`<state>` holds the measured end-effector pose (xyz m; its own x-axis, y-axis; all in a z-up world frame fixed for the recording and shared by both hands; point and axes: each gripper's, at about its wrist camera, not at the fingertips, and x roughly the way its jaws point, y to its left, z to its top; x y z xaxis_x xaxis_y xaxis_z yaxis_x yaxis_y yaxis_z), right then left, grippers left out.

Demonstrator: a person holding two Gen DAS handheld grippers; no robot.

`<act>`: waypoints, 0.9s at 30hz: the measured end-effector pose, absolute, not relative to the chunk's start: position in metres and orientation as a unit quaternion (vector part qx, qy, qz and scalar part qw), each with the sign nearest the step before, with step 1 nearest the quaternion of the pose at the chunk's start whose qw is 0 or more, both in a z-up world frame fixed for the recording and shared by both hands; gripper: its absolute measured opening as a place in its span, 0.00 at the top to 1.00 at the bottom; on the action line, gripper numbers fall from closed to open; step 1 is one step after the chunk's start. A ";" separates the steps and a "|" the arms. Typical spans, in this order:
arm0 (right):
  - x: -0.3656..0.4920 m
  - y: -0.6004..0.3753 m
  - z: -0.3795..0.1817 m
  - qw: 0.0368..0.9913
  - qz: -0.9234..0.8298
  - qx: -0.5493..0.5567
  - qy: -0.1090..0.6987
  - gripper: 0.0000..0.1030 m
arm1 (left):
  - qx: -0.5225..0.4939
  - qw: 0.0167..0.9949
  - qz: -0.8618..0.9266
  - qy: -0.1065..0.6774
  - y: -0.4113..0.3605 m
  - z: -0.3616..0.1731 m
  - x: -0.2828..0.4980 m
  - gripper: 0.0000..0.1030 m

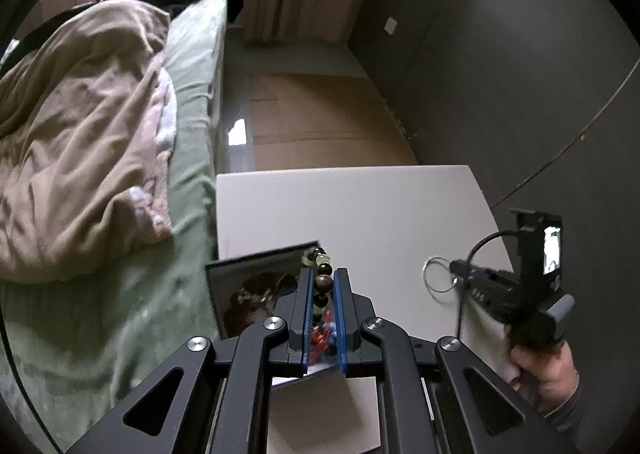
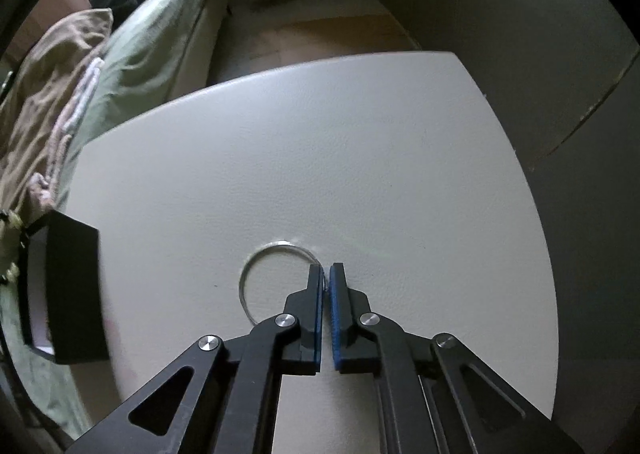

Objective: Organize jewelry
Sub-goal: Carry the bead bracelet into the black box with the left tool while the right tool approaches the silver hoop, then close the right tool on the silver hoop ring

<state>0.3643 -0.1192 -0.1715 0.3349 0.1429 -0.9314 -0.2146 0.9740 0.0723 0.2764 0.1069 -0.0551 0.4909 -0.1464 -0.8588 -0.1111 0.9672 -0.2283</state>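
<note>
The right gripper is seen with its blue-padded jaws pressed together on the near right arc of a thin silver wire bangle, which lies flat on the white textured tabletop. The wire is pinched at the very tips only. It is judged that the lift should be begun slowly and straight up, since so thin a hoop could slip from a tip grip or pivot between the pads; the loose left part of the hoop should be watched as it leaves the surface.

The left gripper is closed on a string of dark and pale round beads, which runs along the channel between the pads and spills out past the tips. Red and blue pieces are noted deeper between the pads; what they are cannot be told.

Beyond the left tips an open, dark shallow jewellery box is seen at the table's left edge, beside the green-sheeted bed. Brownish items are visible inside it, too blurred to identify. It is judged the likely destination for both pieces. No dividers can be made out.
</note>
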 end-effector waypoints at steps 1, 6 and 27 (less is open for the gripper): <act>0.363 -0.120 -0.167 0.818 0.119 -0.027 0.562 0.98 | -0.130 0.853 -0.010 0.506 0.109 -0.056 0.274 0.91; 0.356 -0.121 -0.145 0.823 0.161 0.000 0.545 0.99 | -0.155 0.849 -0.017 0.505 0.123 -0.059 0.260 0.91; 0.367 -0.126 -0.175 0.792 0.122 -0.003 0.598 0.74 | -0.246 0.839 -0.021 0.485 0.158 -0.079 0.237 0.29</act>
